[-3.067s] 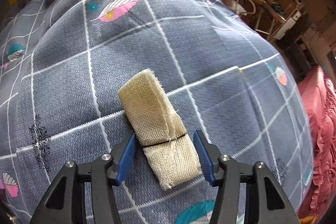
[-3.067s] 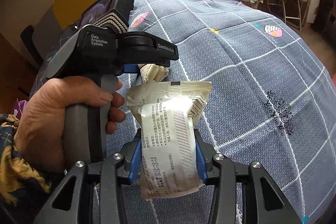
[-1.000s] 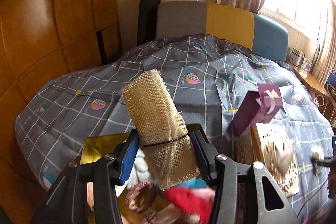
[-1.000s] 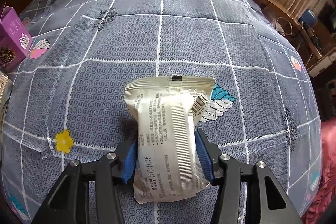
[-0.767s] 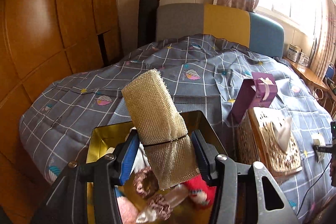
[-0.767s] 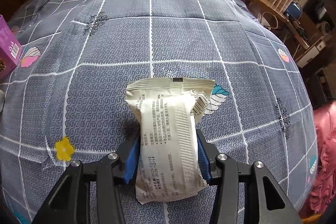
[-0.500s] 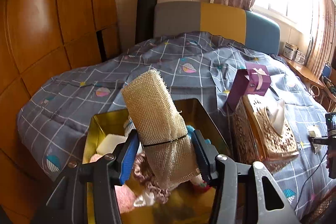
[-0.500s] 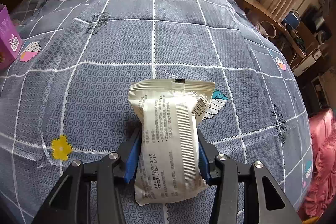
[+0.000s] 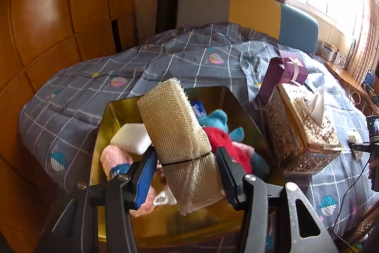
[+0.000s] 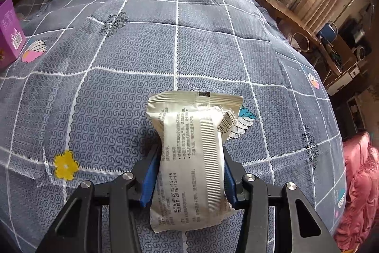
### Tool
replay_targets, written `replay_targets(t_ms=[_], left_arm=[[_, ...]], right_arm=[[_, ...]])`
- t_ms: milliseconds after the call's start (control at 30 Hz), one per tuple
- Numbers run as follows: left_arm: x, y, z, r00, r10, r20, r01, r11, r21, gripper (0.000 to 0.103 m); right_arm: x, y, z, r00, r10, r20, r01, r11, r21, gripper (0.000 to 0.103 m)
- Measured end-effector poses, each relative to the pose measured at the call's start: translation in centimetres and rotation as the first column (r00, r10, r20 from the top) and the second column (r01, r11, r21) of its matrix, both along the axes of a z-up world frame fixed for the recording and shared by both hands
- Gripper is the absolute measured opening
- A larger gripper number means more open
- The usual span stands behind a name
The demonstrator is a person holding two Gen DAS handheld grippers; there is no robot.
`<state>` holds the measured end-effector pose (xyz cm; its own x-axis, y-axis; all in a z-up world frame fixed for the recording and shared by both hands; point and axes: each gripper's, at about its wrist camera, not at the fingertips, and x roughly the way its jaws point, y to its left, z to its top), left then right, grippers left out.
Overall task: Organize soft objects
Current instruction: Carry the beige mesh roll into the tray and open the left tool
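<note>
1. The left gripper (image 9: 187,167), clamped on the gauze roll (image 9: 176,134), has swung from the bed to above the gold tin (image 9: 104,120); release is due.
2. The right gripper (image 10: 189,172) stays clamped on the packet (image 10: 191,153), waiting above the bed's (image 10: 118,87) middle.

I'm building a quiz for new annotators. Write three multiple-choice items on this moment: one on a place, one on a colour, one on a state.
1. Where does the left gripper hold the beige mesh-wrapped bundle?
A. above the gold tin box
B. on the tissue box
C. on the floor

2. What colour is the gift box beside the ornate gold tissue box?
A. green
B. purple
C. white

3. How do the right gripper jaws stand?
A. wide open
B. shut on nothing
C. shut on the white printed packet

Key: 1 A, the bundle hangs over the tin; 2 B, its sides are purple; 3 C, both pads press the packet.
</note>
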<state>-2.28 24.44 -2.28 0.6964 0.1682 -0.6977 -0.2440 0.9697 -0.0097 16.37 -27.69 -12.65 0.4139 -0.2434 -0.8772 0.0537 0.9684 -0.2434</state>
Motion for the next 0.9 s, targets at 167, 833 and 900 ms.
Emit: replay_targets(t_ms=[167,833,900], left_arm=[[-1.9,2.7,-0.4,0.998,0.066,-0.014,-0.067,0.997,-0.045,0.052],[5.3,4.3,-3.6,0.990,-0.050,-0.134,0.034,0.992,-0.123,0.054],[7.2,4.3,-5.4,0.976,-0.077,-0.205,0.048,0.988,-0.145,0.055]], right_arm=[[-0.1,0.0,0.1,1.000,0.007,-0.003,-0.007,1.000,-0.002,0.048],[0.1,-0.3,0.2,1.000,0.009,-0.008,-0.009,1.000,-0.005,0.048],[0.1,-0.4,0.2,1.000,0.008,-0.009,-0.008,1.000,-0.005,0.048]])
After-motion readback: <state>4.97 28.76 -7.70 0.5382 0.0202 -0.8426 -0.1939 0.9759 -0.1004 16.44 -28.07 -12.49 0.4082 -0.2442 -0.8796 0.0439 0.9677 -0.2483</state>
